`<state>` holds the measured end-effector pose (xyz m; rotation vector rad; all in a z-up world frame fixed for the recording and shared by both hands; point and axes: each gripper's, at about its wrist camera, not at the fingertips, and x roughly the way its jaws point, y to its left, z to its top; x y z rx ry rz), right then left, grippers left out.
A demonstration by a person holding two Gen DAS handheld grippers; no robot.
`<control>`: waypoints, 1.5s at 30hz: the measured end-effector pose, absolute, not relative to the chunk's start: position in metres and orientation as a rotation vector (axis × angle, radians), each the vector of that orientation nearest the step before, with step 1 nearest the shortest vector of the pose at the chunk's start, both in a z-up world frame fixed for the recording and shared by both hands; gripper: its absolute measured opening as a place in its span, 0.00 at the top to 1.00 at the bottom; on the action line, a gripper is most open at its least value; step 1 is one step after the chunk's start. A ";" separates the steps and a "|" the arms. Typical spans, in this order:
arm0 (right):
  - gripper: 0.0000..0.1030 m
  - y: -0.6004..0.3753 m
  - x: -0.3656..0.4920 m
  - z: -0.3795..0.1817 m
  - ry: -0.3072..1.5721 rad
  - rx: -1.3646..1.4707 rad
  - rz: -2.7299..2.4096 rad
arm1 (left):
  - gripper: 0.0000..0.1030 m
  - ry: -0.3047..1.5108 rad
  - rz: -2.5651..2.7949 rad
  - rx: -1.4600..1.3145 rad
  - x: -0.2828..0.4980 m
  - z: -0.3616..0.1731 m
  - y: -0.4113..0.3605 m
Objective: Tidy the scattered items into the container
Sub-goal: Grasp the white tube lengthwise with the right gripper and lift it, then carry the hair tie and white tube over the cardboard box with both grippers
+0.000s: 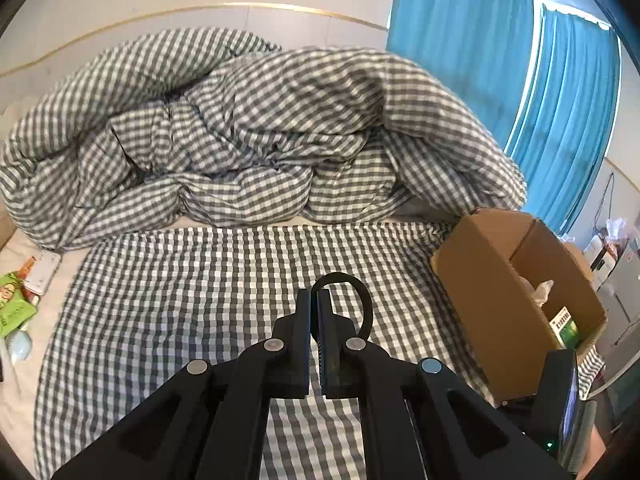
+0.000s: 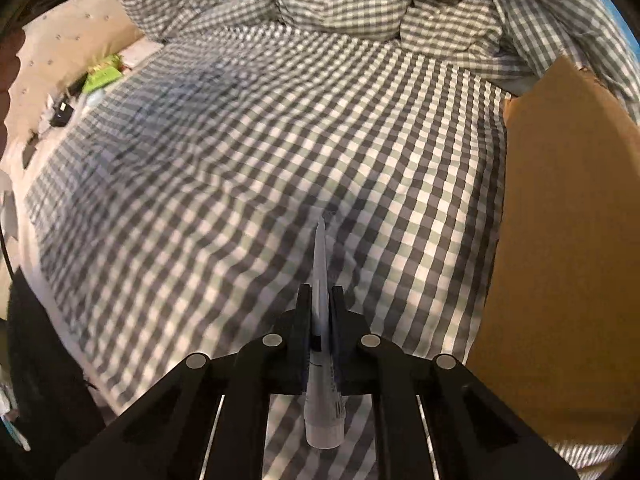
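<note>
My left gripper (image 1: 314, 296) is shut on a thin black loop, a band or strap (image 1: 362, 300), and holds it above the checked sheet. The open cardboard box (image 1: 480, 280) stands to its right on the bed, with a green packet (image 1: 566, 326) and a crumpled white item inside. My right gripper (image 2: 320, 292) is shut on a flat white tube (image 2: 321, 320), cap end toward the camera, above the sheet. The box's brown wall (image 2: 560, 260) rises just right of it.
A crumpled checked duvet (image 1: 240, 128) lies piled at the far side of the bed. Green packets and small items (image 1: 16, 300) lie at the bed's left edge, seen also in the right wrist view (image 2: 100, 76). Blue curtains (image 1: 500, 60) hang behind the box.
</note>
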<state>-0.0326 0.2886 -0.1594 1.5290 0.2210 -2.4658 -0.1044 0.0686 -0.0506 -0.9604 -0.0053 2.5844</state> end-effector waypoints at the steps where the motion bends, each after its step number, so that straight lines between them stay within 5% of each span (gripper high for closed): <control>1: 0.93 0.288 -0.029 -0.156 0.217 1.514 -2.470 | 0.98 0.001 2.588 -0.951 -0.099 -0.046 0.069; 26: 0.93 0.385 0.043 -0.003 -0.059 1.052 -2.802 | 0.98 0.042 2.559 -0.727 -0.027 0.052 0.173; 45: 0.93 0.519 0.043 0.013 -0.304 0.969 -3.034 | 0.98 0.120 2.443 -0.668 -0.025 0.056 0.302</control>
